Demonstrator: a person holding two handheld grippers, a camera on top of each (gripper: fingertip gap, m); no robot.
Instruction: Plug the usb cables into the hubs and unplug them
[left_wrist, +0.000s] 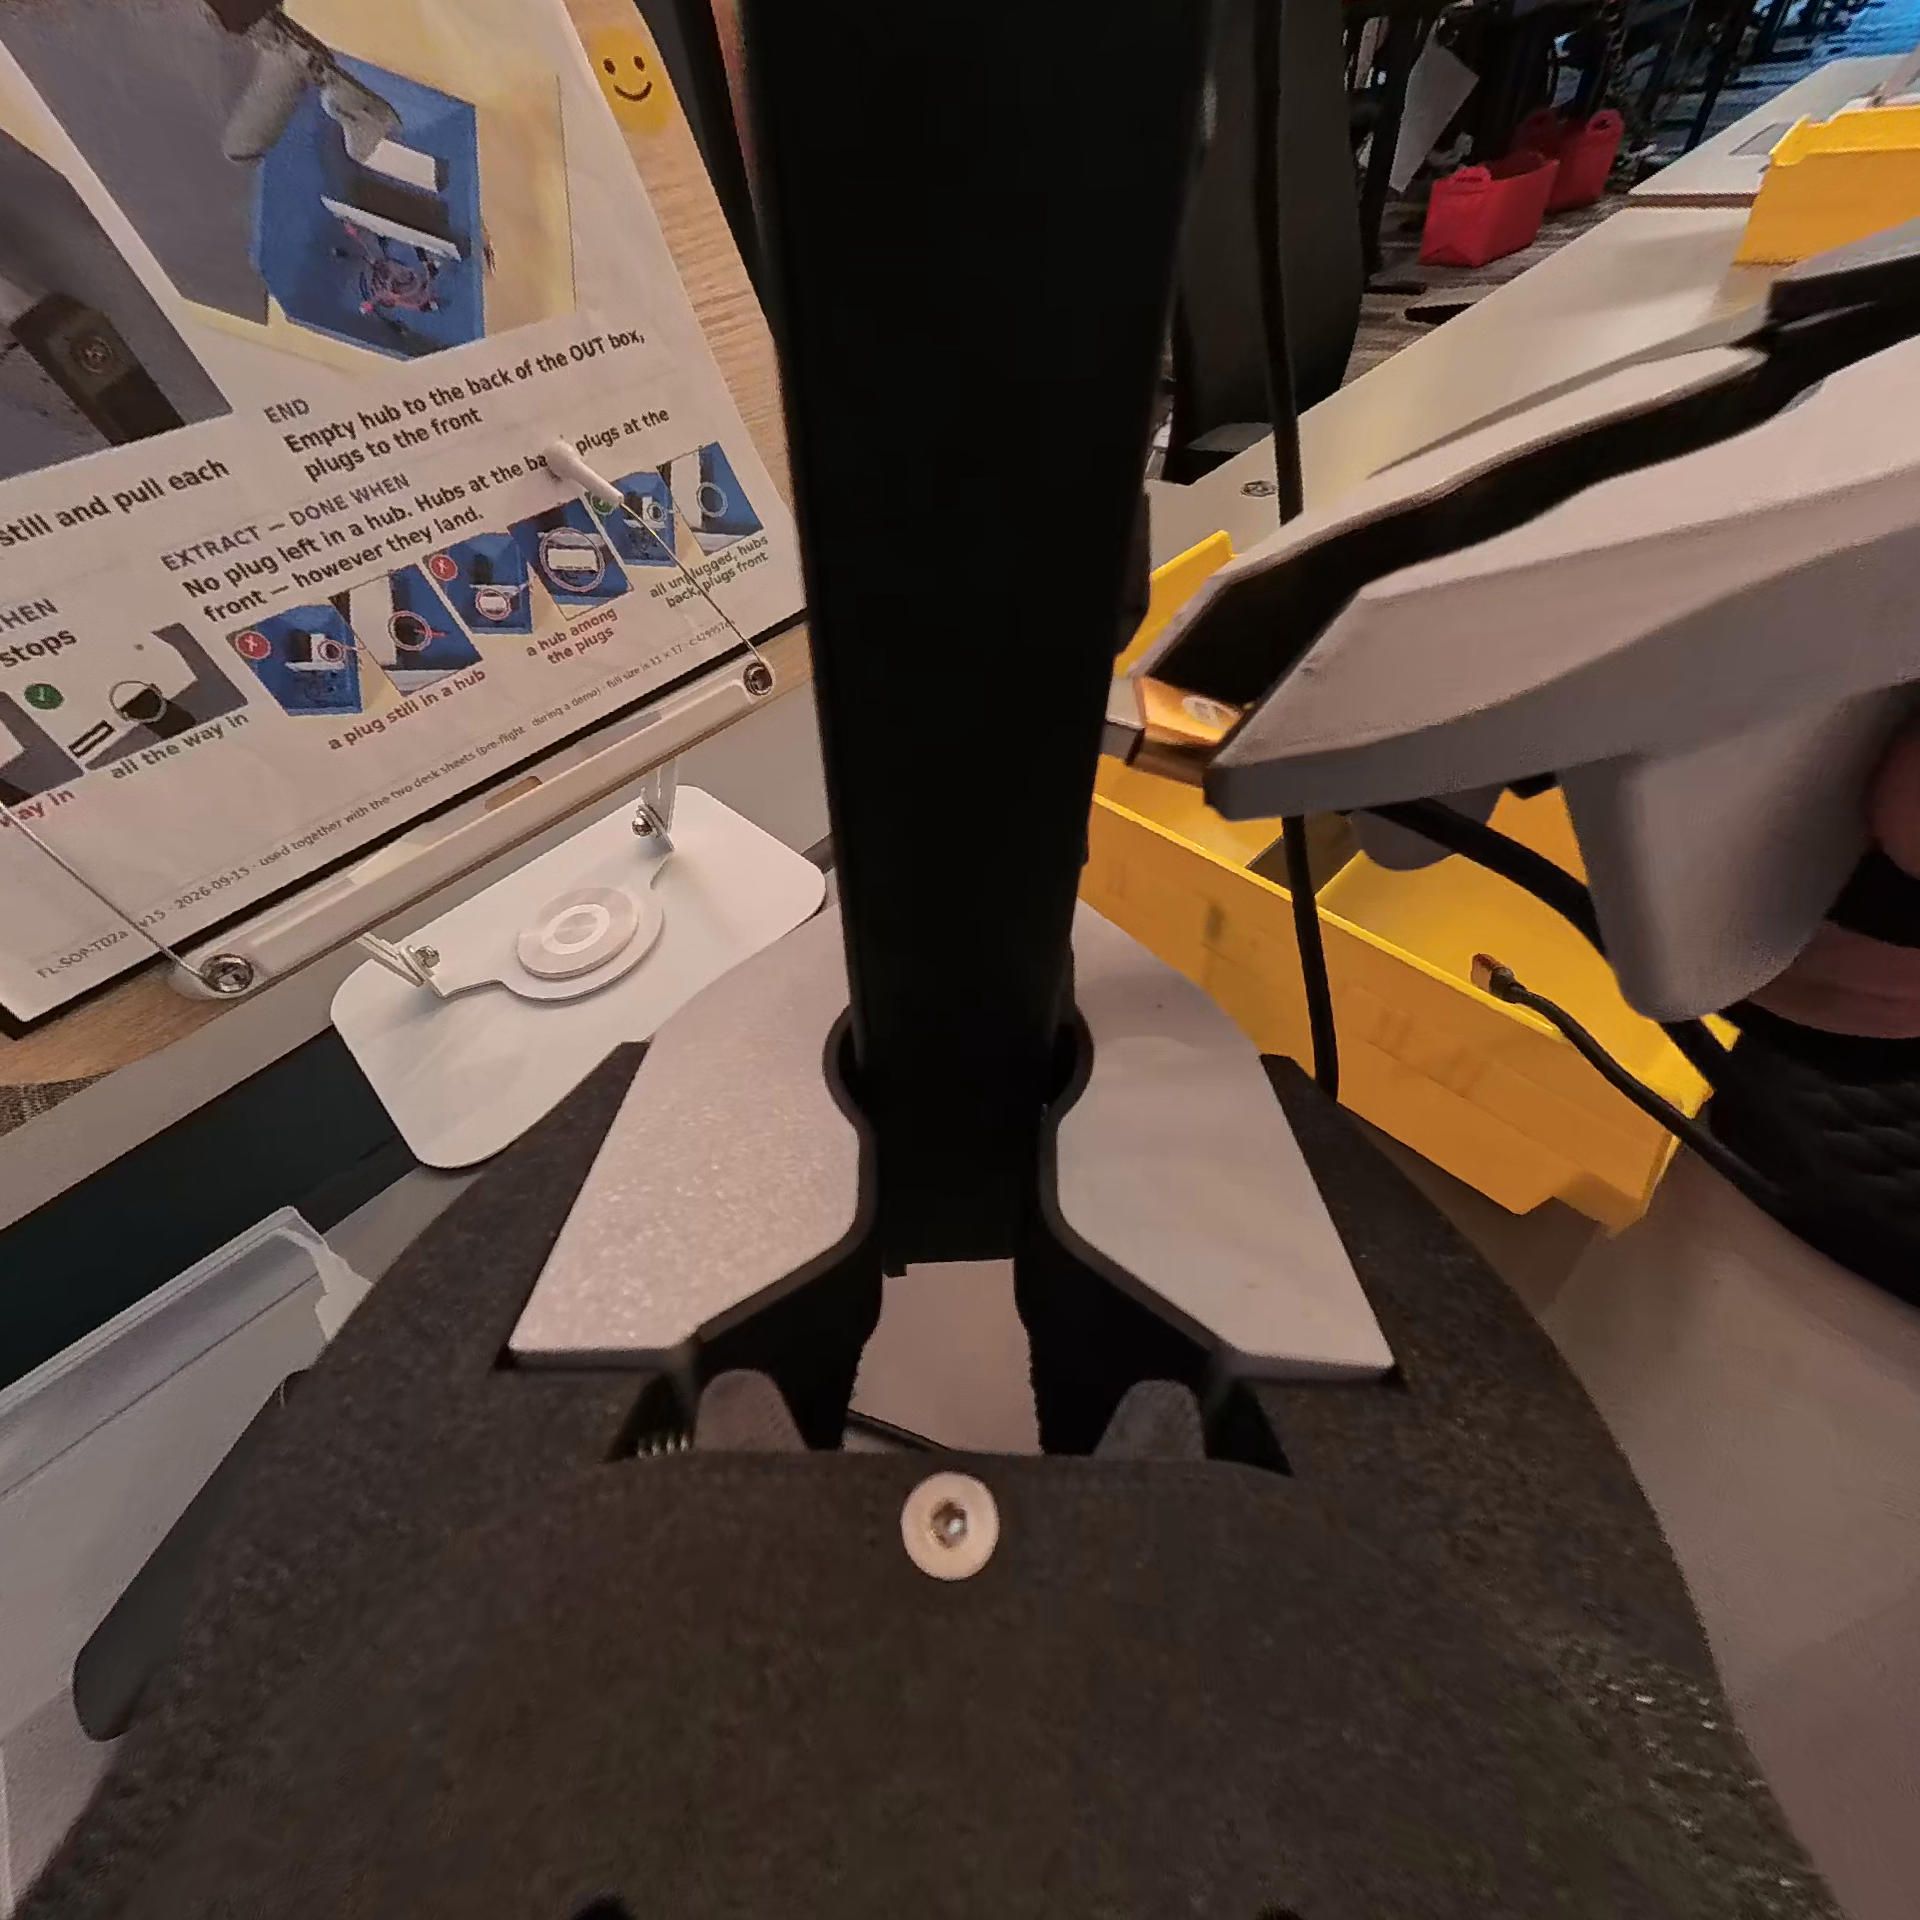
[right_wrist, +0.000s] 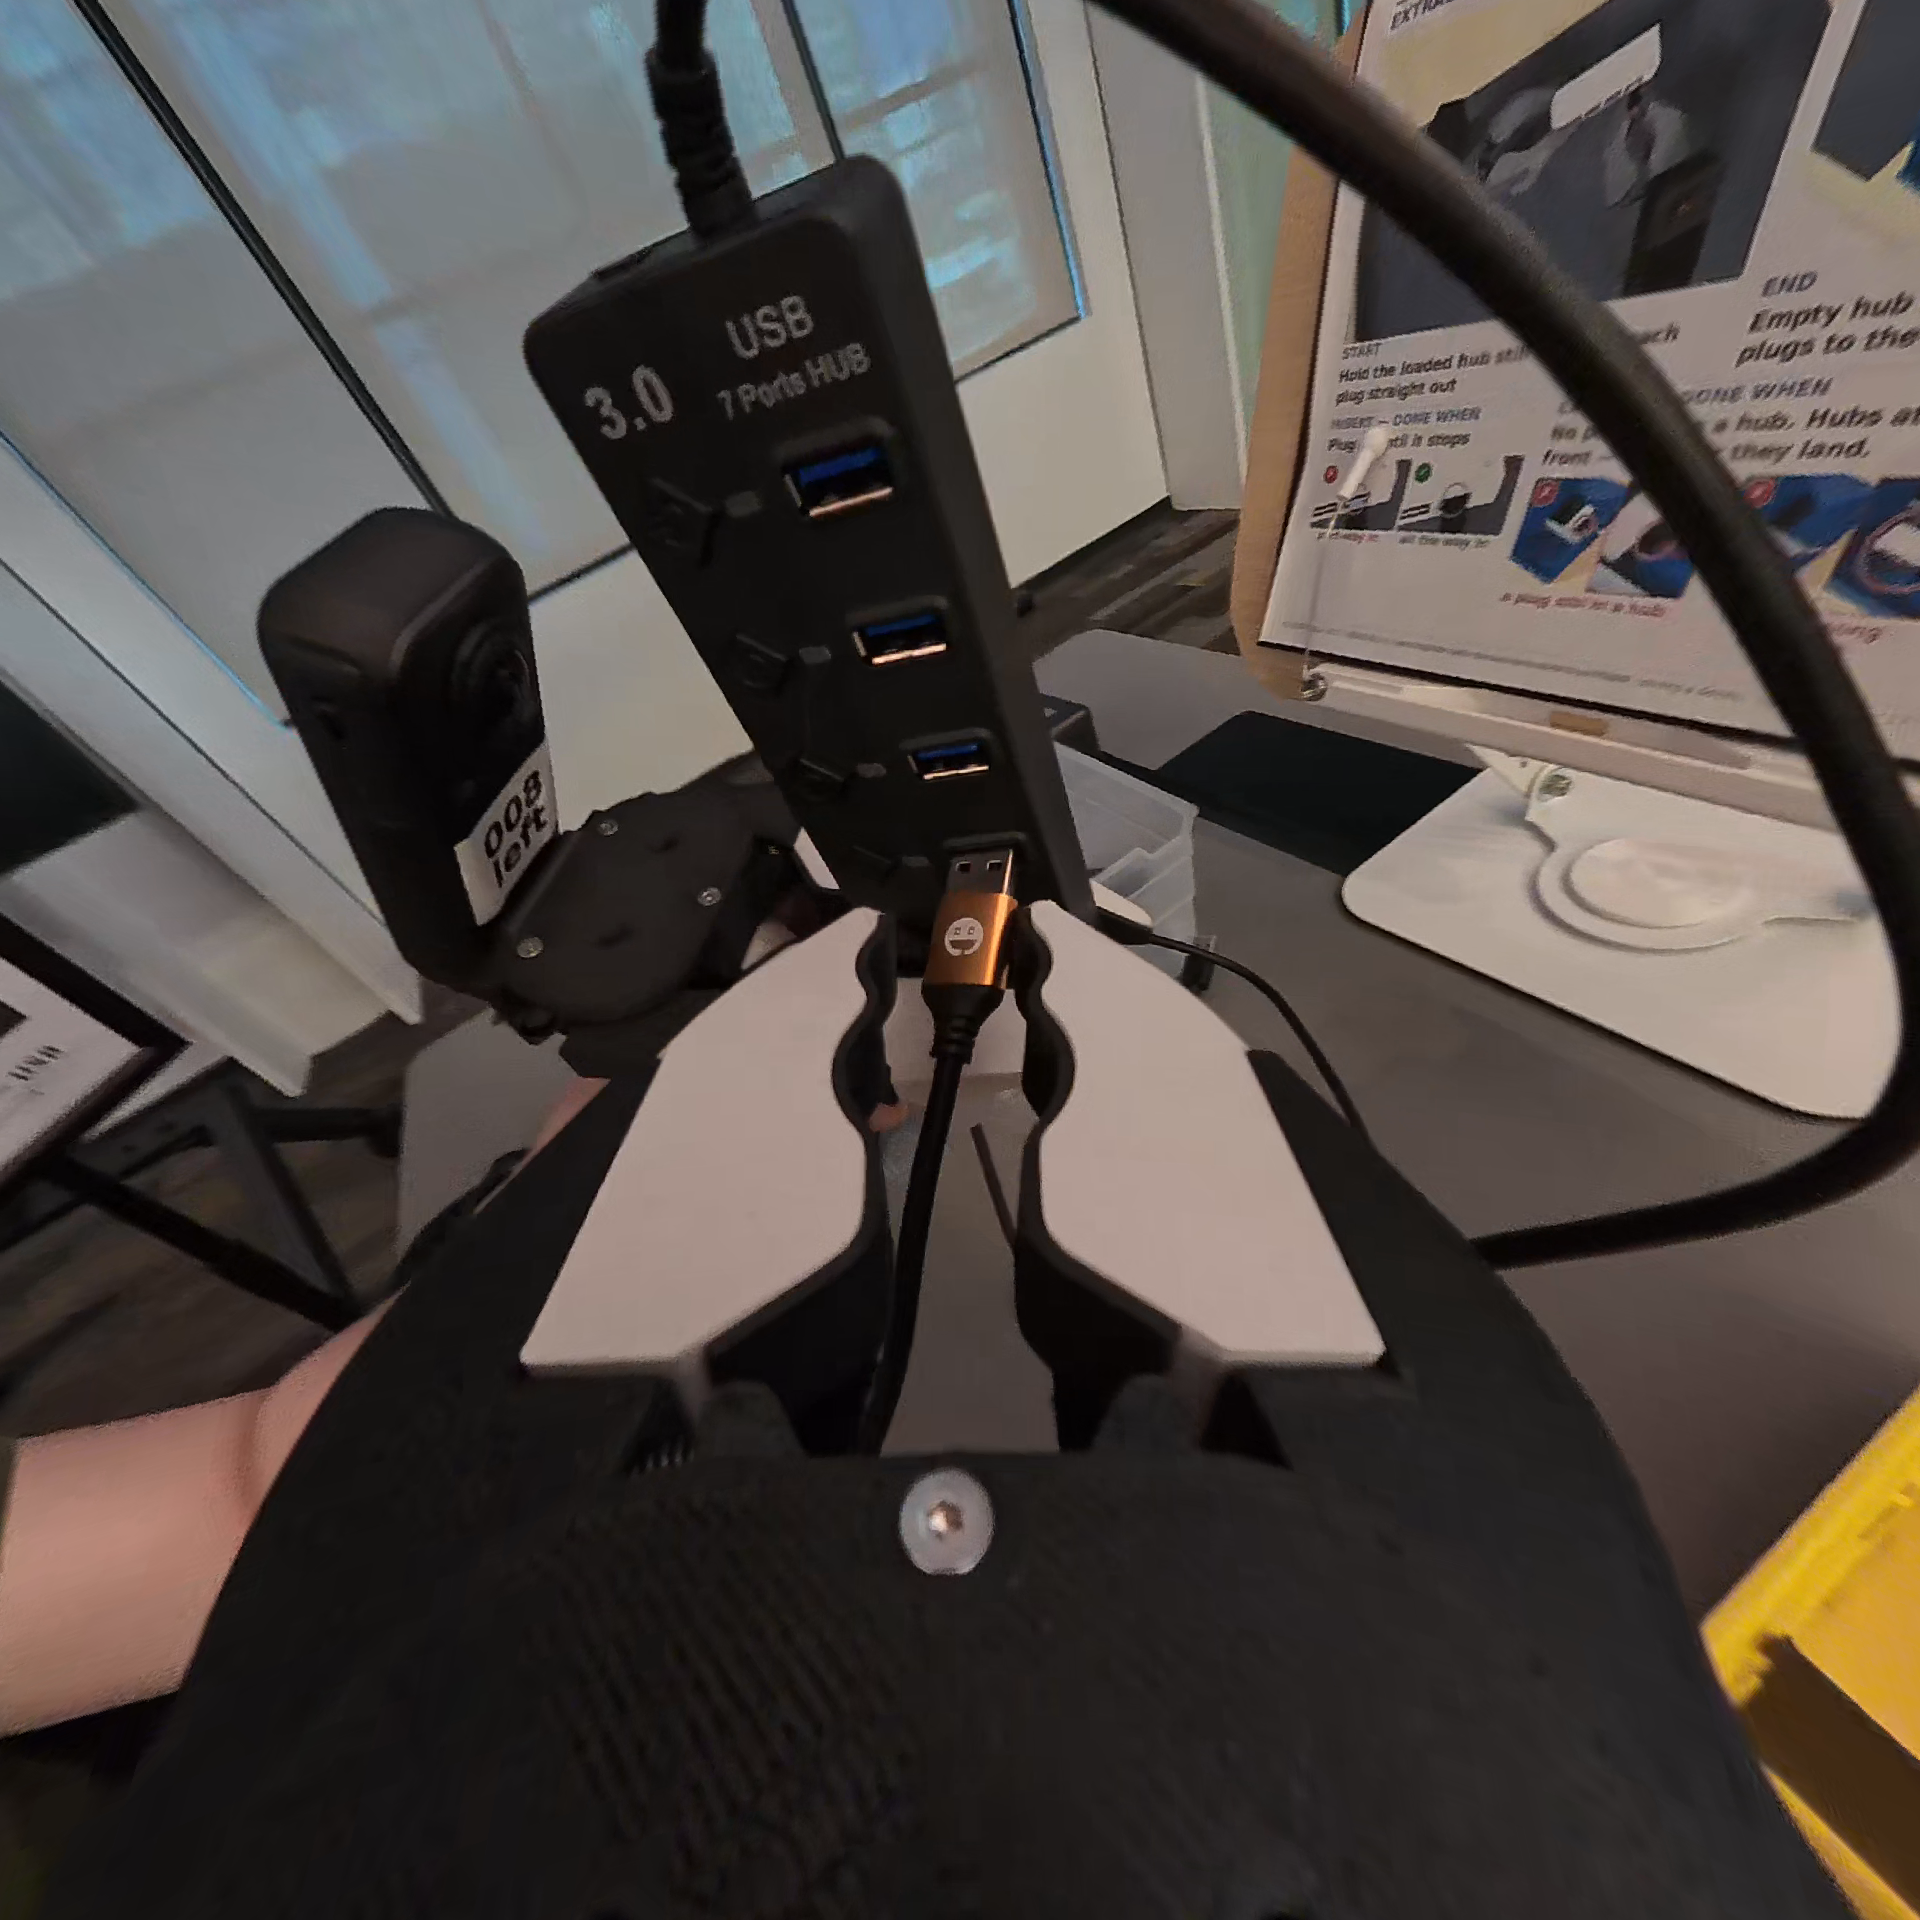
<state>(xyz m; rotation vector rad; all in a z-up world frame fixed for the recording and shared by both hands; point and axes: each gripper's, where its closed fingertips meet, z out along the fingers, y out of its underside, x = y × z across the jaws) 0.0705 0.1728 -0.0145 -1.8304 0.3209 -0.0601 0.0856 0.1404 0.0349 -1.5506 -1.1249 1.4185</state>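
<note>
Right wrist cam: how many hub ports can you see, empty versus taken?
Empty blue ports: 3
Port with the orange plug at its mouth, held by the right gripper: 1
Total ports visible on the hub: 4

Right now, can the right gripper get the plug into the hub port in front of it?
Probably yes. The right gripper holds the plug with its metal tip at the fourth port of the hub, nothing between.

The right tool (right_wrist: 951, 966) grips an orange plug (right_wrist: 975, 930) entering the black hub's (right_wrist: 821, 540) fourth port.
</note>
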